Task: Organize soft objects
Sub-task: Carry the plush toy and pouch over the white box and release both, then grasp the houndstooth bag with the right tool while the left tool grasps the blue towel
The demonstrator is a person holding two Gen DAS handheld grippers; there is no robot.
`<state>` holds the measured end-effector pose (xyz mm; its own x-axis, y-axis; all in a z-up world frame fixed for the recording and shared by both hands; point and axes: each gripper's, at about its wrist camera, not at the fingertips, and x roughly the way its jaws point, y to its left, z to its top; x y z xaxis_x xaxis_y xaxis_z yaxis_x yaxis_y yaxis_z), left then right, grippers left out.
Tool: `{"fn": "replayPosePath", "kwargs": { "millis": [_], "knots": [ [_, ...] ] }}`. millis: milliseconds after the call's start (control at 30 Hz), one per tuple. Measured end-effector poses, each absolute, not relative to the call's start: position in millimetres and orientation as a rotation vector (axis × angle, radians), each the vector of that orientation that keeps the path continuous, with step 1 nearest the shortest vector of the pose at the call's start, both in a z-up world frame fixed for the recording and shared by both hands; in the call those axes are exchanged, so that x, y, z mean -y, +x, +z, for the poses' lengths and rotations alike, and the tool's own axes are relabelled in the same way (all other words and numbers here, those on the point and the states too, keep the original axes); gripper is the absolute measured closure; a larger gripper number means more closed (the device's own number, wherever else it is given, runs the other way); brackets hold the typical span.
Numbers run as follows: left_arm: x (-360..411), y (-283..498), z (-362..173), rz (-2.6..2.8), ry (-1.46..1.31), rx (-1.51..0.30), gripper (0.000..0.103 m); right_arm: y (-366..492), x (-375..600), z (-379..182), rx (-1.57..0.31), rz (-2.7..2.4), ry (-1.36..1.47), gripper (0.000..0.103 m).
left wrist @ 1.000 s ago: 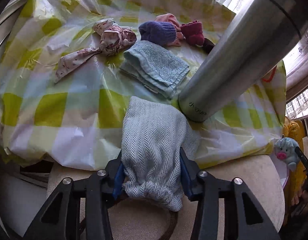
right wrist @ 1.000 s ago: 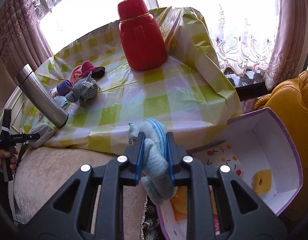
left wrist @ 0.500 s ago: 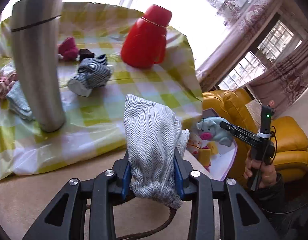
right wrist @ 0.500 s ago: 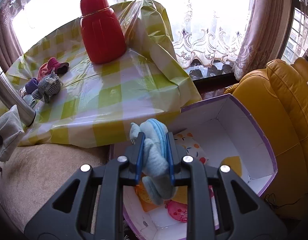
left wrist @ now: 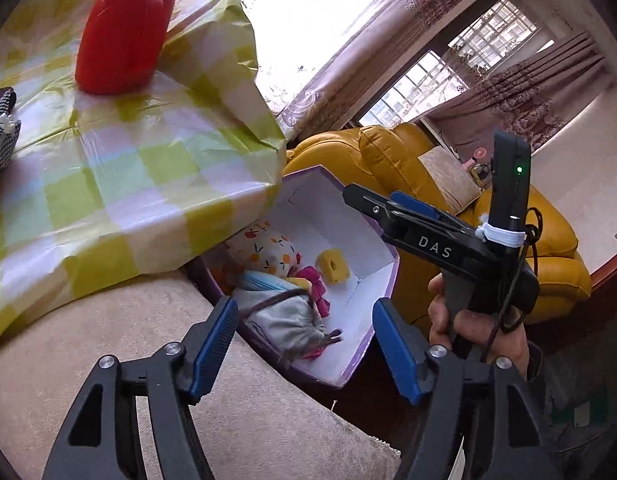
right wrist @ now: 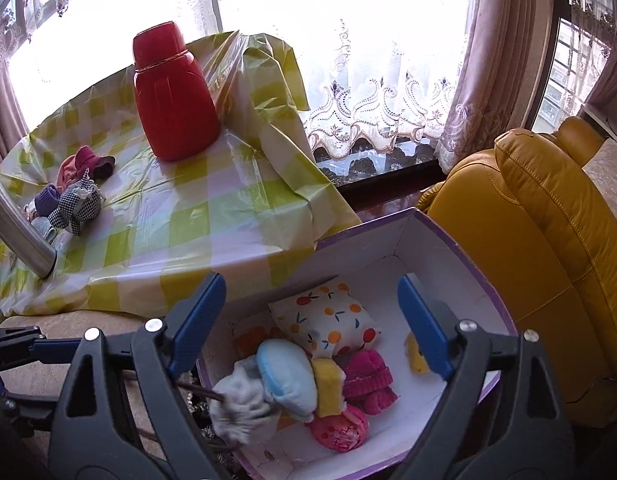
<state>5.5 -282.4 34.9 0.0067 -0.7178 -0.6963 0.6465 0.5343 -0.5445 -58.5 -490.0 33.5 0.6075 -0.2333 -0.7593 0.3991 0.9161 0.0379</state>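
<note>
Both claws: spread and opening, nothing between the pads; left gripper and right gripper each hang over the purple box, pointing down into it
Grey pouch: grey drawstring pouch lies loose in the near corner of the box, just below the left claw, its cord trailing toward the rim; free of both claws
Blue plush: light blue plush rests on the heap directly under the right claw, touching the grey pouch on one side and a yellow sponge on the other
Box contents: fruit-print cushion toward the far wall; pink knitted pieces beside the sponge; a second yellow piece partly hidden behind the right finger
Box place: on the floor between the beige seat edge and the yellow leather sofa, tucked against the hanging tablecloth
Key relation: what remains to sort lies up and to the left of both claws, on the table; checkered plush, purple sock and pink-maroon pieces cluster beside the steel flask; I judge the left hand nearer that cluster, being on that side
Farther: red thermos stands upright behind the cluster, apart from it; lace curtains and window beyond
Risk: judged, the flask crowds the cluster and could be knocked
</note>
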Motion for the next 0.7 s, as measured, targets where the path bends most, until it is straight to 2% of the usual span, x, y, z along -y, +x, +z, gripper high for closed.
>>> {"fn": "replayPosePath", "kwargs": {
  "millis": [367,700],
  "knots": [
    [121,28,45,-0.559,-0.091,-0.943,0.031,-14,418,23,-0.894,-0.207,0.119,0.013],
    [-28,88,29,-0.192,-0.276,-0.952,0.031,70,329,24,-0.915,0.011,0.123,0.013]
  ]
}}
